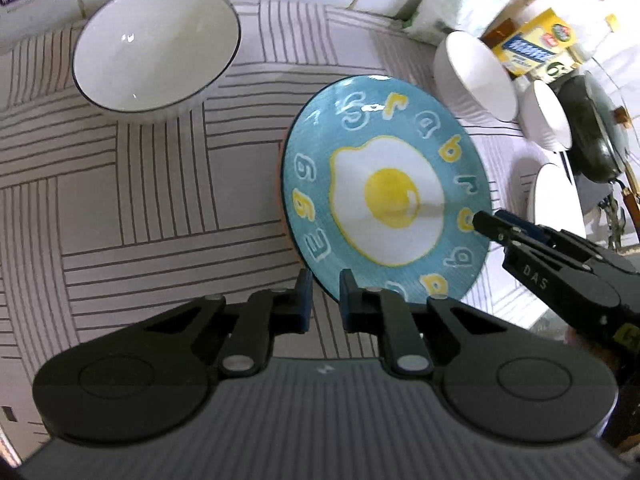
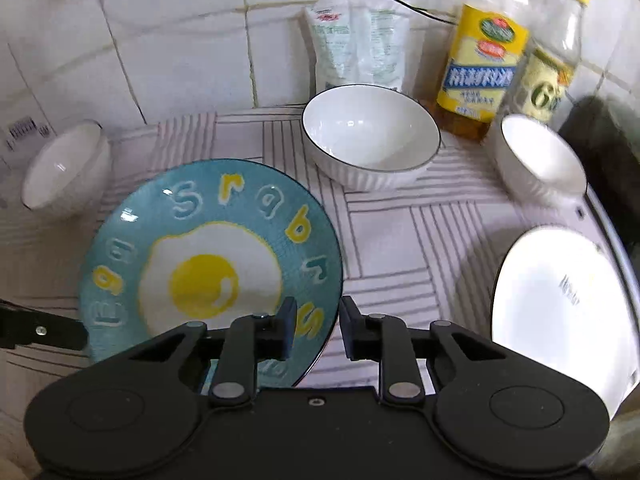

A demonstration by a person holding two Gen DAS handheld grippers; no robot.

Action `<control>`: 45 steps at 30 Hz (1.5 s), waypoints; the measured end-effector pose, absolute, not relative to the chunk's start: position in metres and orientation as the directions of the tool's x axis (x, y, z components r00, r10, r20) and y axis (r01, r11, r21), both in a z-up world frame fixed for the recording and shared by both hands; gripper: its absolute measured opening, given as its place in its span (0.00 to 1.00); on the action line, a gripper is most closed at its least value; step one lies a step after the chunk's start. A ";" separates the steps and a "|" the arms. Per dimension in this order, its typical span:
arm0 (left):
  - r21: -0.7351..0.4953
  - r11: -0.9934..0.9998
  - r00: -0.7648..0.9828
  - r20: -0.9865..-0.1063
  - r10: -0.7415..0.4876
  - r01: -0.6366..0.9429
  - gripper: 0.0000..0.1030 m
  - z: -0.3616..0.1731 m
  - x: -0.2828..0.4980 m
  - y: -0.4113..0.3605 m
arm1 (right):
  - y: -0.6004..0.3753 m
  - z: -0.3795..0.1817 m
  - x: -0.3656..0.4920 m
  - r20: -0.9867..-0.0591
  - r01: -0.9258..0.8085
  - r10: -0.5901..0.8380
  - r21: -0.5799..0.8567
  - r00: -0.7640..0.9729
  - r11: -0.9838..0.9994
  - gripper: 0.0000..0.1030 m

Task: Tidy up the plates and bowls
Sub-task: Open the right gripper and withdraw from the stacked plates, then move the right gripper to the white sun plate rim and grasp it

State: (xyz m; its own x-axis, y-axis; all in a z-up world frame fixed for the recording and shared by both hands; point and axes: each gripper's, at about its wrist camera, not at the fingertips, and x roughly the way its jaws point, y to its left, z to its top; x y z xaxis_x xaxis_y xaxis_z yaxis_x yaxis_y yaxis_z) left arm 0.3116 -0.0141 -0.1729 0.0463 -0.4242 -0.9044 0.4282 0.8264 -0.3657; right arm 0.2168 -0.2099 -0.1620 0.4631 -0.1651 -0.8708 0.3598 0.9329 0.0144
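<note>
Blue plate (image 1: 384, 184) with fried-egg print and lettered rim: sitting right of centre in the left wrist view, lower left in the right wrist view (image 2: 208, 256), tilted, over the striped cloth (image 1: 140, 200) covering the desk.

Left gripper (image 1: 325, 296): clamping the plate's near rim at lower centre of its own view, the edge lying between the closed fingers.

Right gripper (image 2: 316, 326): showing a gap between its fingers in its own view, one finger lying over the plate's rim, the other just outside it; whether the pads are pressing the rim cannot be told. In the left wrist view its tip (image 1: 486, 222) is sitting at the plate's right edge.

Large white bowl (image 1: 156, 48) with dark rim: standing upper left in the left wrist view, far left in the right wrist view (image 2: 64, 164).

Second dark-rimmed bowl (image 2: 370, 136): standing upper centre of the right wrist view.

Smaller white bowl (image 2: 540, 156): standing upper right.

White plate (image 2: 560, 312): lying at the right edge.

Yellow-labelled bottle (image 2: 480, 68) and white packet (image 2: 360, 40): standing against the tiled wall (image 2: 160, 40) behind.
</note>
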 end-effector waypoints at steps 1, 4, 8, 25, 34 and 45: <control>-0.361 0.824 0.052 -0.904 -0.423 0.438 0.13 -0.168 0.310 -0.014 | -0.212 -0.157 0.209 -0.866 0.370 -0.142 0.053 0.480 0.928 0.27; -0.324 0.815 0.071 -0.912 -0.404 0.481 0.13 -0.151 0.304 -0.010 | -0.210 -0.140 0.187 -0.840 0.371 -0.122 0.099 0.528 0.923 0.27; -0.308 0.814 0.066 -0.920 -0.387 0.493 0.16 -0.134 0.298 0.000 | -0.204 -0.117 0.156 -0.806 0.360 -0.193 0.026 0.560 0.933 0.31; -0.220 0.734 0.044 -0.946 -0.323 0.642 0.53 -0.074 0.226 0.003 | -0.204 -0.042 0.073 -0.715 0.277 -0.231 -0.054 0.660 0.959 0.49; -0.179 0.668 0.133 -0.912 -0.389 0.723 0.57 -0.028 0.179 -0.042 | -0.220 -0.026 0.047 -0.734 0.020 -0.147 -0.178 0.663 0.984 0.67; -0.119 0.675 0.249 -0.871 -0.422 0.728 0.63 -0.021 0.145 -0.144 | -0.327 -0.043 0.010 -0.680 0.110 -0.066 0.022 0.730 0.994 0.68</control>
State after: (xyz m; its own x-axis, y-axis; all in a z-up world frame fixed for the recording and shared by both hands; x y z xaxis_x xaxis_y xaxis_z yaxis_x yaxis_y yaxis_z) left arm 0.1452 -0.1442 -0.0211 0.2493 -0.4224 -0.8715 0.7277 0.6754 -0.1192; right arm 0.0103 -0.3269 -0.0433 0.7299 -0.0662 -0.6803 0.1103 0.9937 0.0216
